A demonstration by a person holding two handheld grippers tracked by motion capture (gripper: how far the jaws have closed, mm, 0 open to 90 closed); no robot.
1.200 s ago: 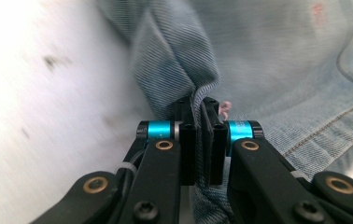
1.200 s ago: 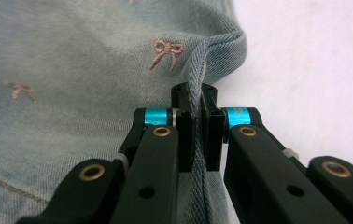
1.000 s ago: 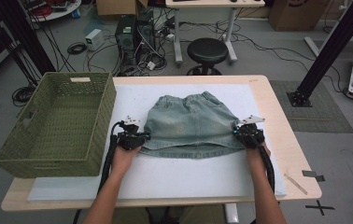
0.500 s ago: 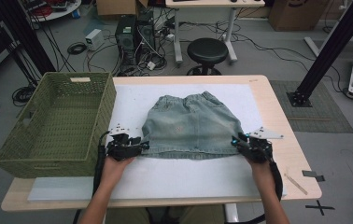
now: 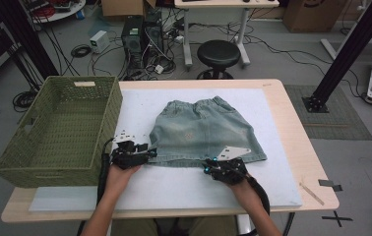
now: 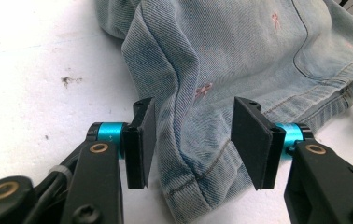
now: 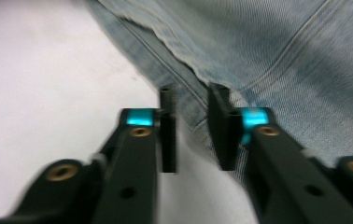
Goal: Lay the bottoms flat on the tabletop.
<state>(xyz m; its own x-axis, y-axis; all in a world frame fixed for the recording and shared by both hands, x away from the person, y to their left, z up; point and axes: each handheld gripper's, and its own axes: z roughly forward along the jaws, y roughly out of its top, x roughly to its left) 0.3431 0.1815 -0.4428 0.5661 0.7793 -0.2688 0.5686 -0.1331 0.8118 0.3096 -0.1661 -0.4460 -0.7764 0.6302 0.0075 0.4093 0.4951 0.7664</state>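
A light blue denim garment [image 5: 203, 130] lies flat on the white mat [image 5: 174, 189], waistband away from me. My left gripper [image 5: 144, 153] sits at the garment's near left corner. In the left gripper view it [image 6: 191, 140] is open, its jaws standing either side of the hem corner [image 6: 198, 172] without touching it. My right gripper [image 5: 213, 164] is at the middle of the near hem. In the blurred right gripper view it [image 7: 191, 121] shows a narrow gap, with the hem edge [image 7: 188, 88] running into that gap.
A green woven basket [image 5: 56, 132] stands at the table's left end, close to my left hand. The wooden table edge [image 5: 292, 113] shows to the right of the mat. A black stool [image 5: 218, 51] and computer gear [image 5: 137, 37] sit on the floor beyond.
Both grippers drew back toward me with the hem, spreading the garment. The right gripper then slid left from the hem's right corner to its middle.
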